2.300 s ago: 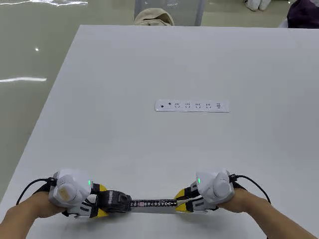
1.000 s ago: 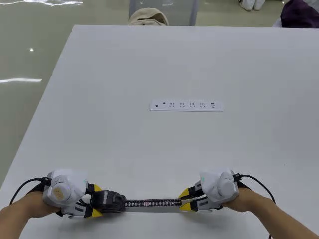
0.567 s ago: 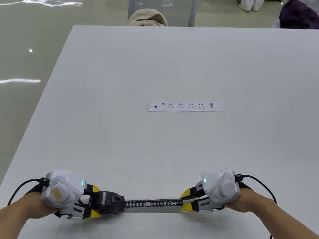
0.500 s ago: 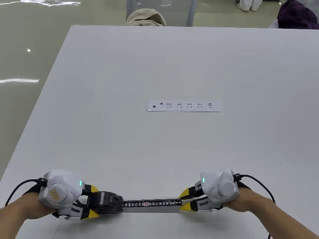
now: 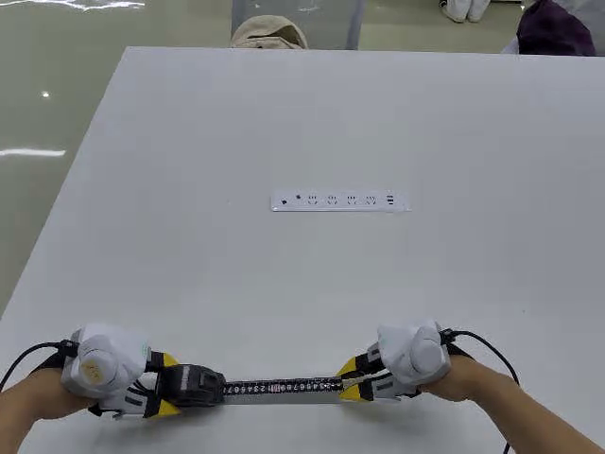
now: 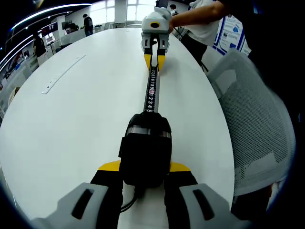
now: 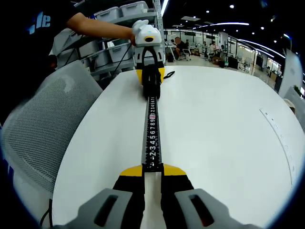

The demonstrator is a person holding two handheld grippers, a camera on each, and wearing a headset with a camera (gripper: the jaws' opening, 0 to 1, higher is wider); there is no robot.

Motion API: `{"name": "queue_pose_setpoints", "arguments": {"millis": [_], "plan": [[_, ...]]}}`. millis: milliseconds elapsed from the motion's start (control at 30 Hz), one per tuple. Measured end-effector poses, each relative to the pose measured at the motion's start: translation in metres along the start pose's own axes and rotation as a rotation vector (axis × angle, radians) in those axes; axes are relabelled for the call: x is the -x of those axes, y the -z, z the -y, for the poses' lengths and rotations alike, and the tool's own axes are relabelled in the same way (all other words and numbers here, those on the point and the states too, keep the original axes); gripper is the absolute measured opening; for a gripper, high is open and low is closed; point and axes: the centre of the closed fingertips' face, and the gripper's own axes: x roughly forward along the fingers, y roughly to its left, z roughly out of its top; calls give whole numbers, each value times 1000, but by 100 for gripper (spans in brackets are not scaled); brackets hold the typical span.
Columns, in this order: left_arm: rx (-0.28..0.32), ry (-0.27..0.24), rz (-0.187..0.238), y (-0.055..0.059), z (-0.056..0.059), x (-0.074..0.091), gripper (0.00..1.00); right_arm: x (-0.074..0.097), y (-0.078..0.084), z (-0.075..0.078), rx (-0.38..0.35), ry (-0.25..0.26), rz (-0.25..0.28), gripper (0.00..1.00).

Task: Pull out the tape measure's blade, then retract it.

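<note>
The left gripper (image 6: 144,167) has its yellow-tipped jaws closed firmly on the two sides of the black tape-measure case (image 6: 145,143), near the front edge of the white desk (image 5: 284,123). I cannot tell whether the case rests on the surface. A dark blade with white numerals (image 7: 152,133) runs straight out of the case to the right gripper (image 7: 152,171), whose jaws are pinched almost together on the blade's far end. The head view shows the two grippers well apart with the blade stretched level between them, and a long white power strip (image 5: 339,201) lying flat mid-desk, well apart from both. The gripper views show the numerals clearly enough to read, and a grey mesh chair (image 6: 252,124) just beside the desk edge.
</note>
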Motion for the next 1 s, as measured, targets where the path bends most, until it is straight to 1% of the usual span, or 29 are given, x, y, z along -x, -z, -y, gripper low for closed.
{"name": "queue_pose_setpoints", "arguments": {"millis": [367, 667, 1000], "plan": [[1, 1, 1, -1, 0, 0, 29, 6, 7, 2, -10, 4, -5, 9], [1, 1, -1, -2, 1, 0, 29, 9, 10, 2, -11, 5, -7, 9], [-1, 2, -6, -1, 0, 0, 29, 13, 15, 2, -8, 8, -14, 9]]}}
